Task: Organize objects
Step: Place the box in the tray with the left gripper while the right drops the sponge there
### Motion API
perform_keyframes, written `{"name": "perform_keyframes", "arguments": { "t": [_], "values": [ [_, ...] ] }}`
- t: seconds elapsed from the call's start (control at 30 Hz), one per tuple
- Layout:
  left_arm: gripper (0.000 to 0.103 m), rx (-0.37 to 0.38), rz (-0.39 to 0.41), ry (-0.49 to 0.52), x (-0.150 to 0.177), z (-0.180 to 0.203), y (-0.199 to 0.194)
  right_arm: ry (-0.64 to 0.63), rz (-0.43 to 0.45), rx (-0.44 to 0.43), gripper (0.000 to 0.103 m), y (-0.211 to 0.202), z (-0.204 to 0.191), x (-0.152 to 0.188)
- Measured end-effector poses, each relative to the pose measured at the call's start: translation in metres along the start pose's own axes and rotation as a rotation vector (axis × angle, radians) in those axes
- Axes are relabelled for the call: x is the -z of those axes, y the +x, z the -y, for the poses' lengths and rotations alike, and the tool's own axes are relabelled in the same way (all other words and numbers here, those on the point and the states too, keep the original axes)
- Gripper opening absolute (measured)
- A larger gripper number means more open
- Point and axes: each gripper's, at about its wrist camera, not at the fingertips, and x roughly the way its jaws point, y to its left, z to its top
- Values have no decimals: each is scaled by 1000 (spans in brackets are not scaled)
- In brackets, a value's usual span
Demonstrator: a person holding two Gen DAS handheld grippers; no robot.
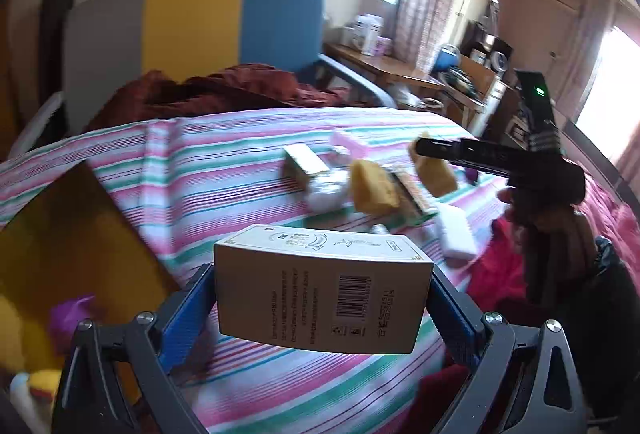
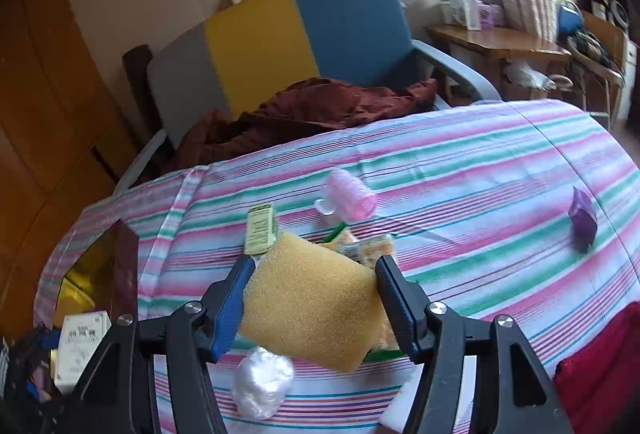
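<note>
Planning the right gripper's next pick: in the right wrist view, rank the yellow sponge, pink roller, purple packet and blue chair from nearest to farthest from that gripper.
1. Yellow sponge: between the right gripper fingers.
2. Pink roller: just ahead, mid-bed.
3. Purple packet: far right on the striped sheet.
4. Blue chair: beyond the bed.

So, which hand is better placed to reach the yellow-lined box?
Left. The left gripper holds its carton beside the yellow-lined box; the right gripper, holding a sponge, is farther off.
</note>
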Motion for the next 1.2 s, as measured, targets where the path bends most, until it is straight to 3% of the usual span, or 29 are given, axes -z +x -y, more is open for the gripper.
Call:
{"name": "perform_keyframes", "arguments": {
  "t": [0.23, 0.37, 0.57, 0.8, 0.97, 1.07, 1.13, 1.2],
  "values": [
    [100, -139, 52, -134, 9, -63, -38, -129, -66, -59, 63, 2, -52, 16],
    [100, -226, 67, -234, 9, -110, -51, -196, -103, -143, 63, 4, -103, 31],
    [100, -330, 53, -309, 2, -166, -58, -302, -159, -269, 63, 17, -185, 53],
    [100, -348, 33, -398, -10, -211, -48, -425, -213, -366, 63, 34, -265, 74],
    [101, -418, 42, -408, -23, -226, -43, -470, -279, -430, 65, 51, -302, 93],
    [103, -434, 48, -429, -28, -236, -44, -504, -343, -475, 70, 64, -323, 113],
    [103, -428, 60, -448, -26, -241, -50, -509, -375, -480, 86, 72, -332, 123],
    [103, -402, 74, -468, -22, -246, -55, -507, -394, -483, 88, 77, -334, 129]
  ]
}}
